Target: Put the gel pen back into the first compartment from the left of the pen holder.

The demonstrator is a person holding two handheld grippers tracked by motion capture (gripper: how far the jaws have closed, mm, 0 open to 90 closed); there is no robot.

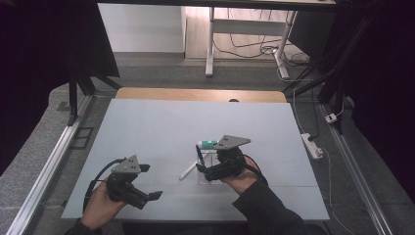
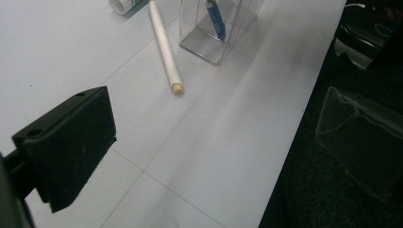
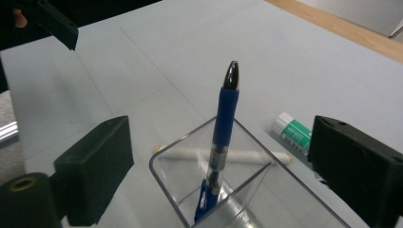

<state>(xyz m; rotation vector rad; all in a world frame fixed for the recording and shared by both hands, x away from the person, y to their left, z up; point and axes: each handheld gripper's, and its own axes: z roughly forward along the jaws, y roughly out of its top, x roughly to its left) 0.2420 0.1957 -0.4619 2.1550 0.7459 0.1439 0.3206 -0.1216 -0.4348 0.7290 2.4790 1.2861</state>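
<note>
Right gripper (image 1: 201, 169) hangs just above the clear holder (image 3: 247, 190), its jaws spread wide on either side of the rim and gripping nothing, with the blue pen (image 3: 219, 142) standing tilted inside, tip up, between the two pads. By the look of it, the pen is already dropped in and this claw has let go, so the step in hand is the release, with the remaining items to follow. In the high view the white stick (image 1: 188, 171) lies flat on the table (image 1: 147, 122) at about eight o'clock from the holder, one end near its base, and the green-and-white glue stick (image 1: 207, 144) lies just beyond the holder at twelve o'clock. Left gripper (image 1: 149, 197) hovers near the front edge at about eight o'clock from the holder, well apart from it, jaws apart and empty. Next, I judge, a claw must come down over the white stick, straddle it across its width and close gently, since a thin round rod may roll away.
</note>
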